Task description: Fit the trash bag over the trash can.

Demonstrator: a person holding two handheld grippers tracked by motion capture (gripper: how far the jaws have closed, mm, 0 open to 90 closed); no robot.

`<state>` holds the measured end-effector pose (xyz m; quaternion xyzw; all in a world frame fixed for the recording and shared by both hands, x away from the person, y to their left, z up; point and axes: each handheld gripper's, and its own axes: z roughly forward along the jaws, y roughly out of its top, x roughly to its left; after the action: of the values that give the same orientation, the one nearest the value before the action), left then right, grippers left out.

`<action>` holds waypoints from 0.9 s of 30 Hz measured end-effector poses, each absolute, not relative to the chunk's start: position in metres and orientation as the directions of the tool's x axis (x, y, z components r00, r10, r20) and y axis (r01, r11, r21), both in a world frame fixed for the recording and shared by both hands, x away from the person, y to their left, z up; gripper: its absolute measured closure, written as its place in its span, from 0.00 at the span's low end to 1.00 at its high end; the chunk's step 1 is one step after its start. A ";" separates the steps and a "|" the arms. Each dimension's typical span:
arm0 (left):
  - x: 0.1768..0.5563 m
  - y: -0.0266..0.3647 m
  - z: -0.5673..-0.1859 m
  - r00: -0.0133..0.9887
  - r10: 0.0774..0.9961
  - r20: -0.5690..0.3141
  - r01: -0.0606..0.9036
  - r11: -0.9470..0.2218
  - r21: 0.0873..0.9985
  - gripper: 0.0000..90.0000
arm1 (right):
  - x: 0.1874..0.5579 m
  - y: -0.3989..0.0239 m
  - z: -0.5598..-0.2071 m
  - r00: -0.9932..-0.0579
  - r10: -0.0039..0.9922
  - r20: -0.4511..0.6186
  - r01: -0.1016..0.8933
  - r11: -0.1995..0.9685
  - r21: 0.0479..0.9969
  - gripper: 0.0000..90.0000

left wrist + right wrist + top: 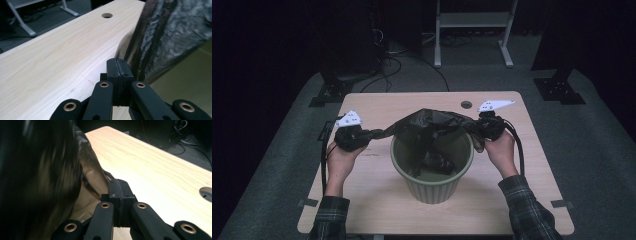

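Wooden counter (377, 107) carries a green bin (432, 167) at centre. Black bag (432, 125) is stretched across the bin's mouth; left gripper (374, 134) and right gripper (476, 127) fingers are clamped tight on its opposite edges.

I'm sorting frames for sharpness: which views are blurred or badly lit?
High view: dim, dark surroundings, table lit, black bag detail lost. Left gripper view: table sharp, slight sheen on the bag. Right gripper view: bag smeared by blur, fingers crisp.
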<state>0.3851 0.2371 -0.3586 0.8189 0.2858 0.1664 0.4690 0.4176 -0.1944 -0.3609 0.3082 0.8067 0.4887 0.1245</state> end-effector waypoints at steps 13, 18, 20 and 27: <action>0.379 0.232 -0.358 0.794 0.607 0.026 0.297 -0.427 0.854 1.00 | 0.399 -0.237 -0.352 -0.746 0.657 0.105 0.365 0.272 0.891 0.84; 0.377 0.236 -0.356 0.791 0.611 0.025 0.297 -0.420 0.857 1.00 | 0.387 -0.267 -0.316 -0.752 0.646 0.132 0.327 0.192 0.925 0.76; 0.377 0.236 -0.356 0.791 0.611 0.023 0.296 -0.416 0.860 1.00 | 0.380 -0.269 -0.301 -0.792 0.596 0.137 0.289 0.167 0.943 0.69; 0.376 0.235 -0.353 0.795 0.606 0.026 0.289 -0.417 0.862 1.00 | 0.379 -0.242 -0.285 -0.857 0.500 0.128 0.251 0.186 0.950 0.63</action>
<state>0.3761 0.2354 -0.3531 0.8243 0.2716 0.1699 0.4668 0.3788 -0.2422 -0.2853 0.2460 0.7627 0.5887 0.1057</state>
